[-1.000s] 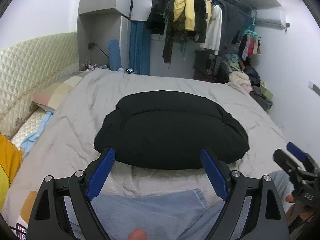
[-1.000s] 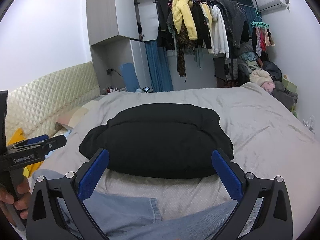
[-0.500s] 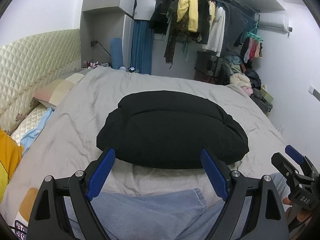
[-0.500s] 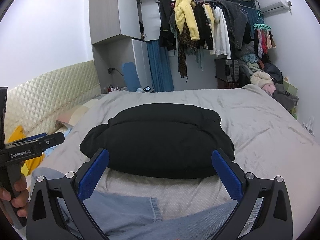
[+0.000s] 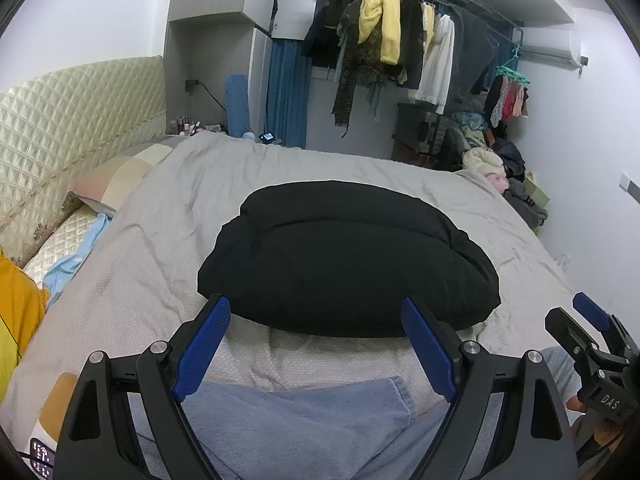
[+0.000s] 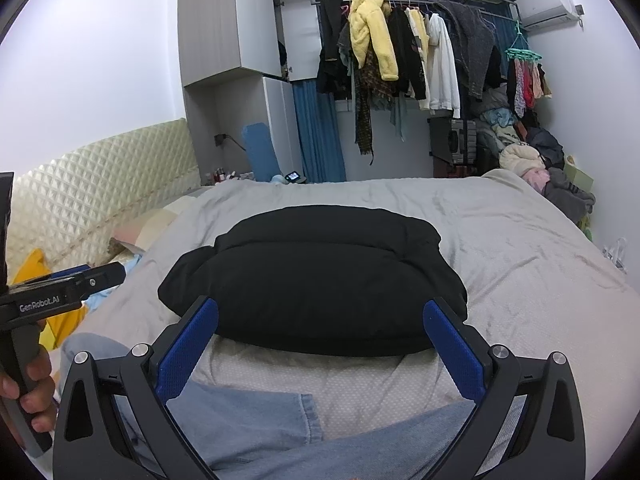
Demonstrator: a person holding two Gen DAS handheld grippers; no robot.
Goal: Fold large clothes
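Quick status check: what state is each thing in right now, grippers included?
Black garment: folded into a puffy bundle, lying on the bed.
Left gripper: open, empty.
Right gripper: open, empty.
Cabinet door: ajar.
Jackets: hanging on the rail.

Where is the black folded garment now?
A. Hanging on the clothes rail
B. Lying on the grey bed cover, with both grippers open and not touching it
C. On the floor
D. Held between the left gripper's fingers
B: the black folded garment lies on the grey bed cover; the left gripper and the right gripper stand open, short of it.
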